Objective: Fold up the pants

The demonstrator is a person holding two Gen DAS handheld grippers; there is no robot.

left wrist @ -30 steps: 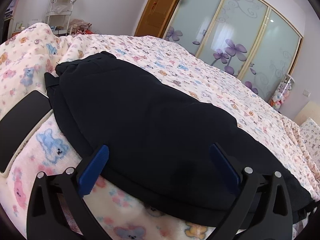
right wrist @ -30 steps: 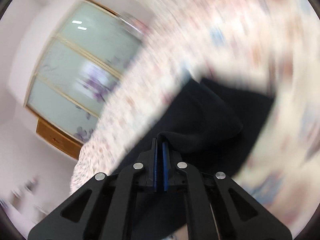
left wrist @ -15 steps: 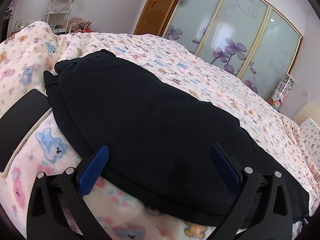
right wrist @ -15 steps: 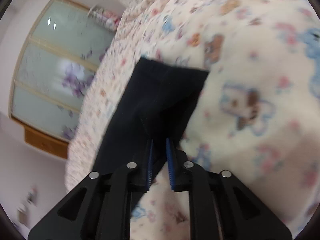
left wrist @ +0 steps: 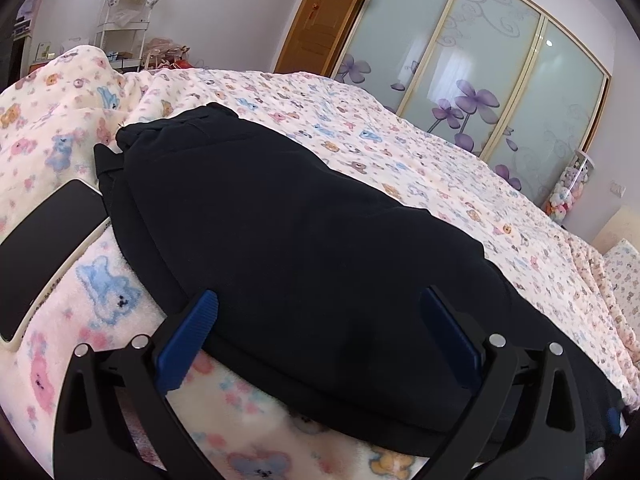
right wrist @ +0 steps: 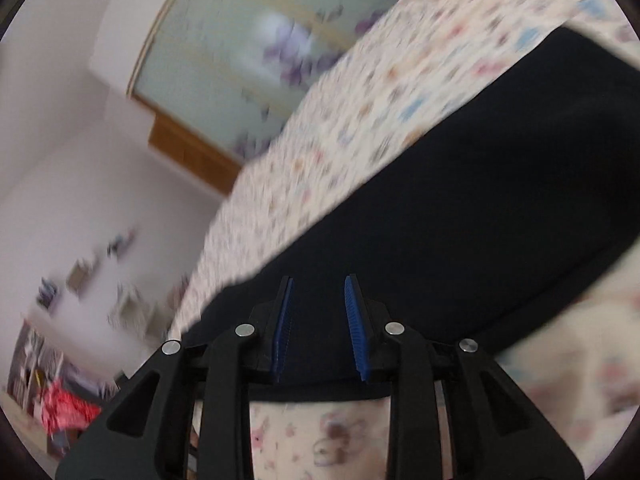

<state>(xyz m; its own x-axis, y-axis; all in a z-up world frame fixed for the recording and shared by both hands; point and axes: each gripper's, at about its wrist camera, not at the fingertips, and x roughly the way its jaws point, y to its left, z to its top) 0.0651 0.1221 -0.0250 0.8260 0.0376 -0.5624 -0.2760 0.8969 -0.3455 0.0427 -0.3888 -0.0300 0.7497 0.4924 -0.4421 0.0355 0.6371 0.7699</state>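
Note:
The black pants [left wrist: 288,232] lie lengthwise on the bed, waistband at the far left, doubled into one long strip. My left gripper [left wrist: 320,304] is wide open and empty, low over the near edge of the pants. In the blurred right wrist view the pants [right wrist: 480,208] run as a dark band from lower left to upper right. My right gripper [right wrist: 319,292] is open with a moderate gap, empty, over the near edge of the cloth.
A cream blanket with a bear print [left wrist: 400,136] covers the bed. A phone with a dark screen [left wrist: 44,248] lies left of the pants. A white shelf rack [left wrist: 124,20], a wooden door [left wrist: 316,20] and glass wardrobe doors [left wrist: 480,72] stand behind. A pillow [left wrist: 624,276] lies at the right.
My right gripper was shut on a fold of the pants, has let it go and opened, and has swung along the cloth. My left gripper has stayed open in nearly the same place.

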